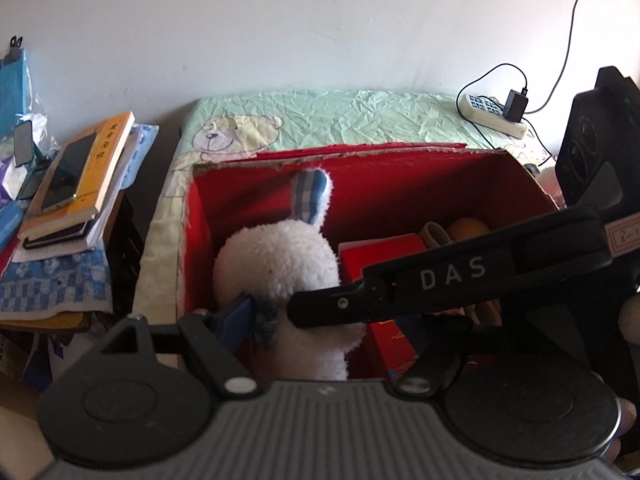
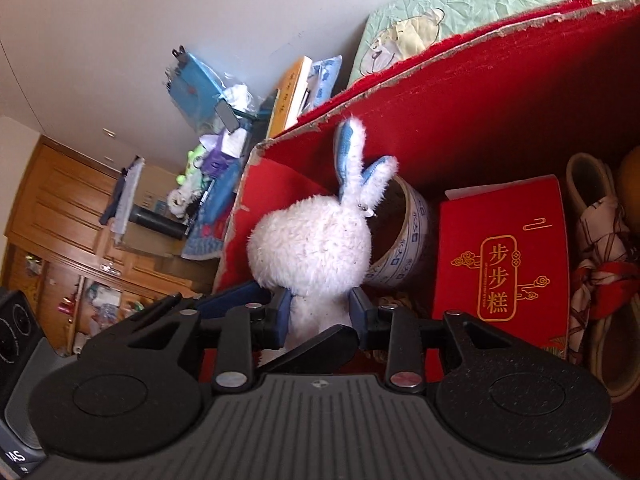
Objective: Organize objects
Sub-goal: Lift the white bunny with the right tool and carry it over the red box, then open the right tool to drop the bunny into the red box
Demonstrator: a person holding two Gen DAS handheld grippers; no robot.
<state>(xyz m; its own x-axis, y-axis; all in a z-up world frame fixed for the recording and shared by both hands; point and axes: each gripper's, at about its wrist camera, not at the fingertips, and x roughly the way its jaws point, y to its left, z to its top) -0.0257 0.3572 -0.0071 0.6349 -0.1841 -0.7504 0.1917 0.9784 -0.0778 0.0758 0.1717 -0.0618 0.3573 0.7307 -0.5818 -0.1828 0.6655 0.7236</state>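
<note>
While clamped on plush rabbit (image 2: 310, 248) — right jaws.

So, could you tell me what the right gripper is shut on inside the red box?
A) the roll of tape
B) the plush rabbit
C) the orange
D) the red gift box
B: the right gripper has its blue pads pressed on both sides of the white plush rabbit, held over the red box.

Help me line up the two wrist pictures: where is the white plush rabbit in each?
Left wrist: plush rabbit low centre-left, inside the red box, partly behind the right gripper.
Right wrist: plush rabbit centre, held between the right gripper fingers.
Shared landmark: red gift box beside it.
</note>
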